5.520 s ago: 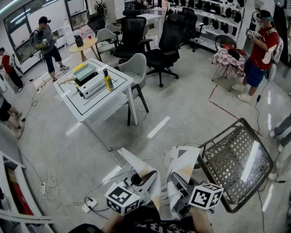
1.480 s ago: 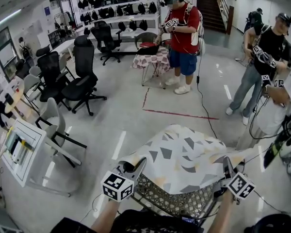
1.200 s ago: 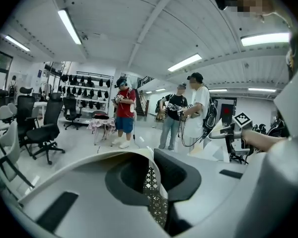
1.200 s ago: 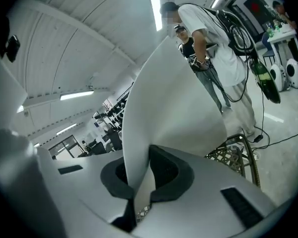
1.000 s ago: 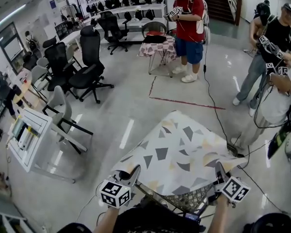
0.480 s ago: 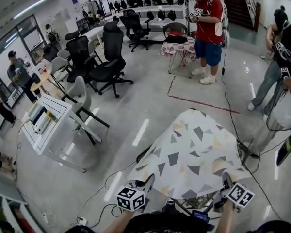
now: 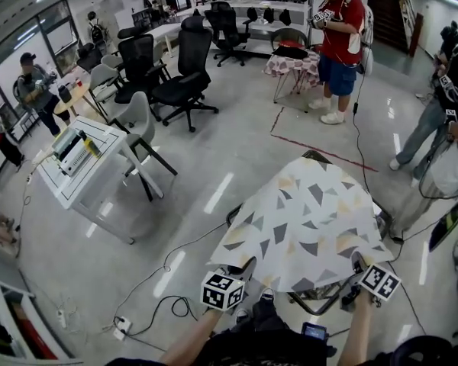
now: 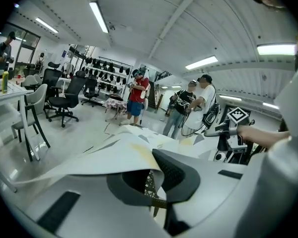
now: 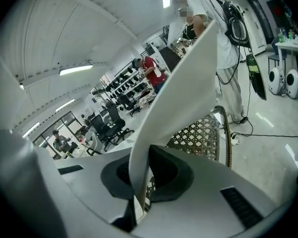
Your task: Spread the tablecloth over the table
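We see tablecloth over mesh worktop; left hand-held gripper, right hand-held gripper clamp its near corners.

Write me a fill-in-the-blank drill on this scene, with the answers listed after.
The left hand-held gripper and the right hand-held gripper are each shut on the ___. It is draped over a table whose top is open ___. The person in blue shorts wears a ___ shirt. Missing: tablecloth; mesh; red.

Head view looks down; 2 close gripper views share tablecloth.
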